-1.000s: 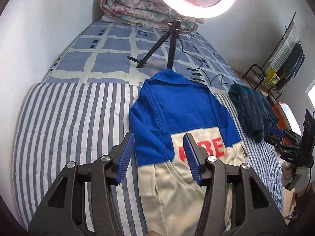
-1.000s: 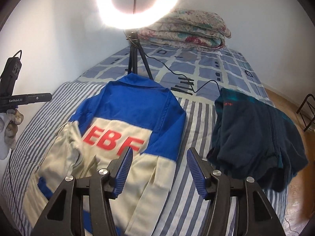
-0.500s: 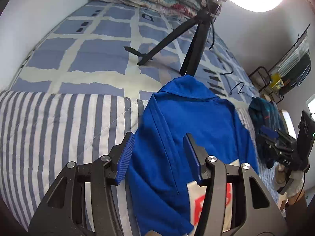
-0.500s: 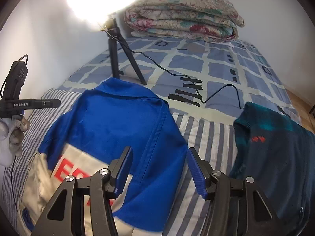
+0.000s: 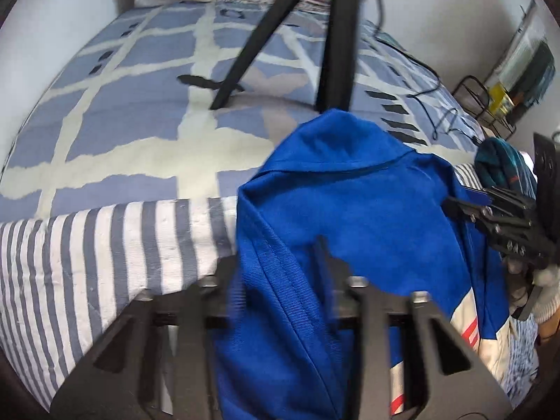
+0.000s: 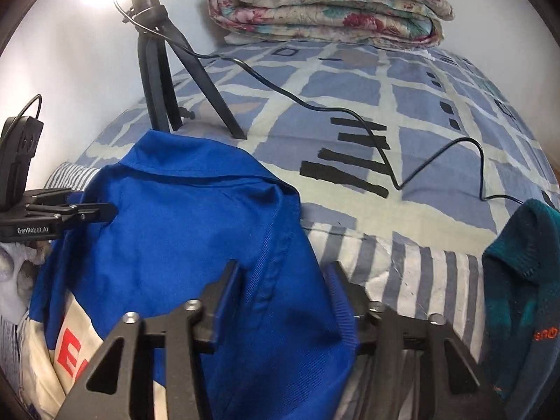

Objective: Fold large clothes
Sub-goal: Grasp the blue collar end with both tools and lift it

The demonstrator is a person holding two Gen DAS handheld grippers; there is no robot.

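I am lowering both grippers onto the jacket [image 5: 350, 210], which is lying back-up on the striped end of the bed [image 5: 105, 252], collar pointing toward the checked half. My left gripper [image 5: 280, 276] is closing its jaws around the jacket's left shoulder fold; blue cloth is sitting between the 2 fingers, but motion blur is keeping me from telling whether the pads are pressing yet. My right gripper [image 6: 283, 290] is closing too, with the right shoulder seam bunched between its fingers, which are not yet visibly squeezing it. The jacket's cream lower part with red letters is running toward the bed's near edge. A tripod [image 6: 157, 70] is standing on the checked half just beyond the collar. A dark sweater [image 6: 518, 280] is lying by the bed's right edge. A folded quilt [image 6: 325, 3] is resting at the far edge.
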